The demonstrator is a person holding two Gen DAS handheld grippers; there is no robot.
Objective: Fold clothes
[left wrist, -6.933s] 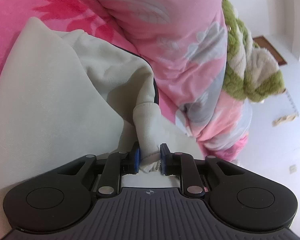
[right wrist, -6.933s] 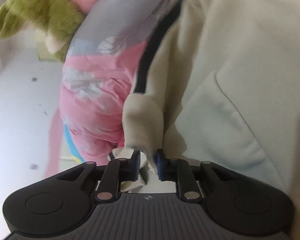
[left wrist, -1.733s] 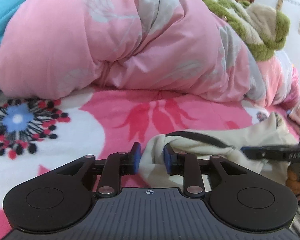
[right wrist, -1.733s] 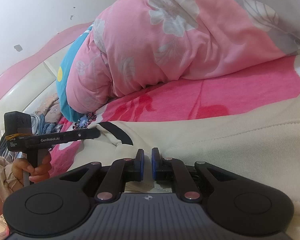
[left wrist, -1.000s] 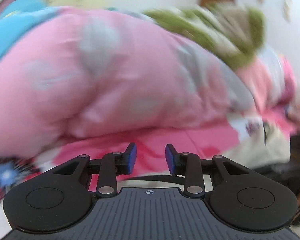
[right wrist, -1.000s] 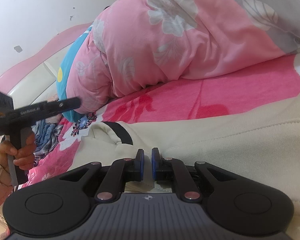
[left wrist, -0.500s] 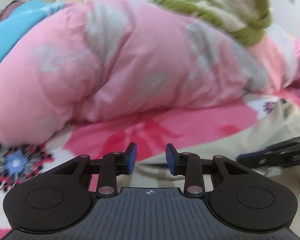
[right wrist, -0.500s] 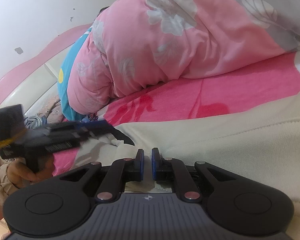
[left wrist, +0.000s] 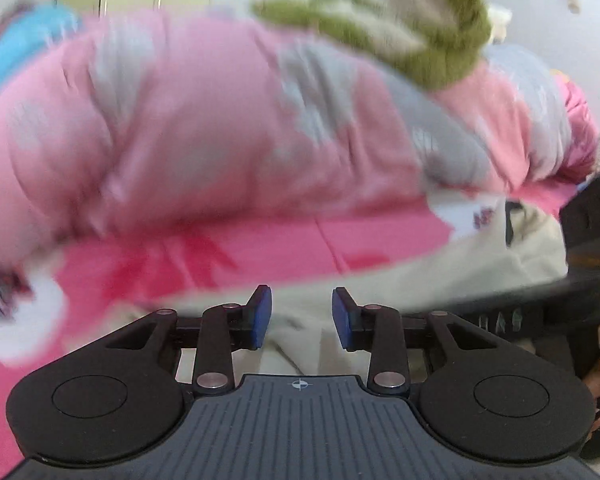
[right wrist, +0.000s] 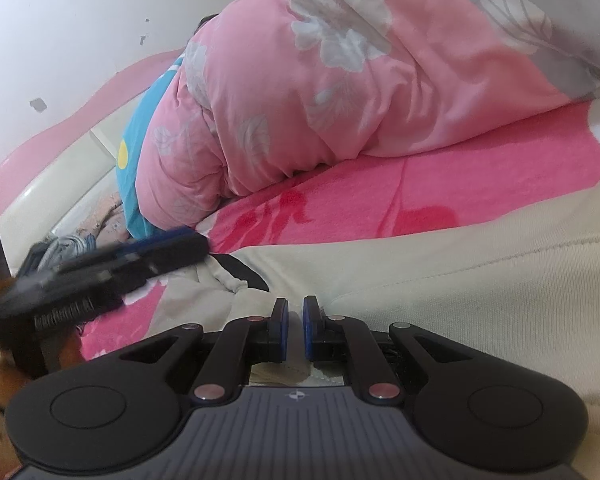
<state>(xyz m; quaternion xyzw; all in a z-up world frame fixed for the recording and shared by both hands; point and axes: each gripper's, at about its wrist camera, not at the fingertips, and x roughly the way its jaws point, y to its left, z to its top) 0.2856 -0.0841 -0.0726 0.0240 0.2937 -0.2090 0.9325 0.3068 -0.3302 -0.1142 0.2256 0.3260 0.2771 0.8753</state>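
Matt cream knit garment [right wrist: 440, 276] lies on a fuzzy pink fleece blanket [right wrist: 460, 196] beside a smooth quilt [right wrist: 340, 80].

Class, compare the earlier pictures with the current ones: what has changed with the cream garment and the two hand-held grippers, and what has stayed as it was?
The left hand-held gripper has let go of the cream garment, which now lies on the bed instead of hanging, and has swung toward the right hand-held gripper. The right one stays put, jaws nearly closed at the garment's edge. The pink quilt is unchanged.

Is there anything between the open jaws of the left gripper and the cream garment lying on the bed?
Nothing visible stands in the way. The left gripper hangs with its jaws apart directly above the cream garment, and only bare cloth shows between them. The right gripper is off to the side, not in the path.
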